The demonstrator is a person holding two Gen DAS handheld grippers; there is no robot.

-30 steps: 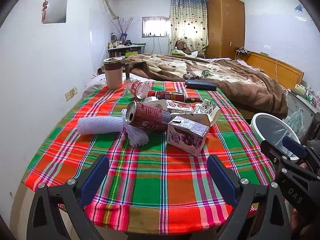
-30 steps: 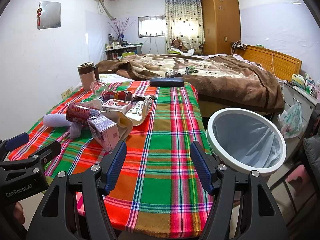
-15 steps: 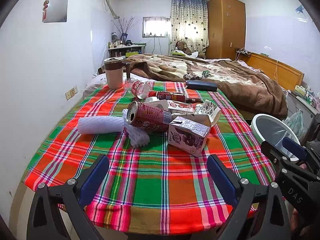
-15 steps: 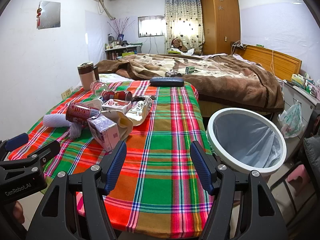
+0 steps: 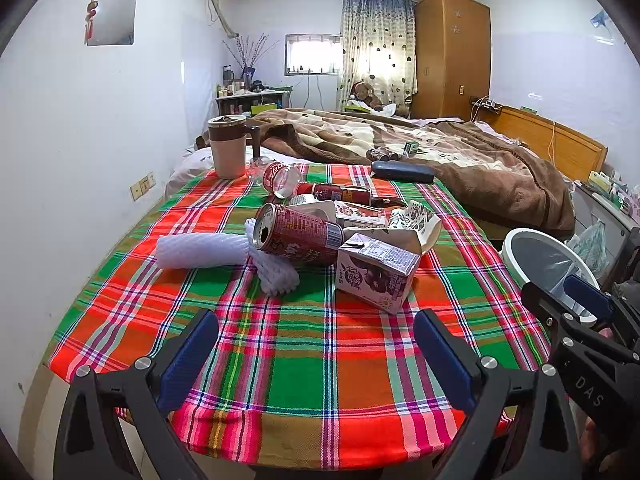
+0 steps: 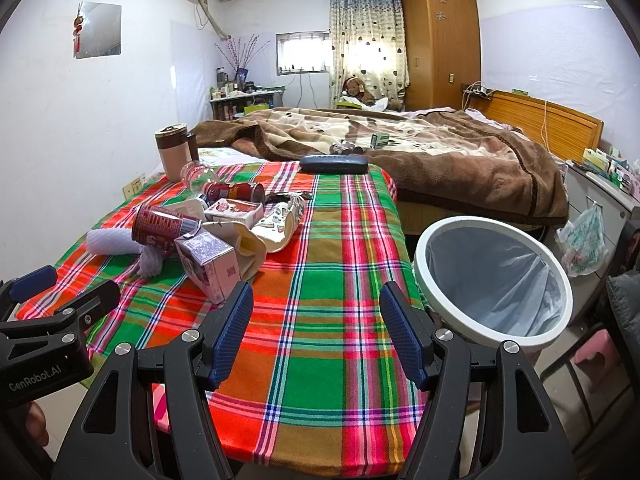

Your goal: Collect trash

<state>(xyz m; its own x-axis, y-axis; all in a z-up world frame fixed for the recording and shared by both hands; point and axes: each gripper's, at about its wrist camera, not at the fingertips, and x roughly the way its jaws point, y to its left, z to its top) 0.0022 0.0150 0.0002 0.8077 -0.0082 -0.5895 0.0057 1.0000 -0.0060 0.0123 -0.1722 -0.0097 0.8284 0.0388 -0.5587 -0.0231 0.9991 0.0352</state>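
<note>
Nothing has moved; both tools, left tool point(image 5: 316, 344) and right tool point(image 6: 316, 328), gape empty. I approach the juice carton point(image 5: 376, 276) at twelve o'clock squarely.

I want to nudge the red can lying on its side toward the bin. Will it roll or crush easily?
The red can lies on its side, so a push would probably roll it. Its mouth is open, so it is likely empty, light, and apt to dent if squeezed. The foam net sleeve and juice carton beside it may block rolling.
</note>
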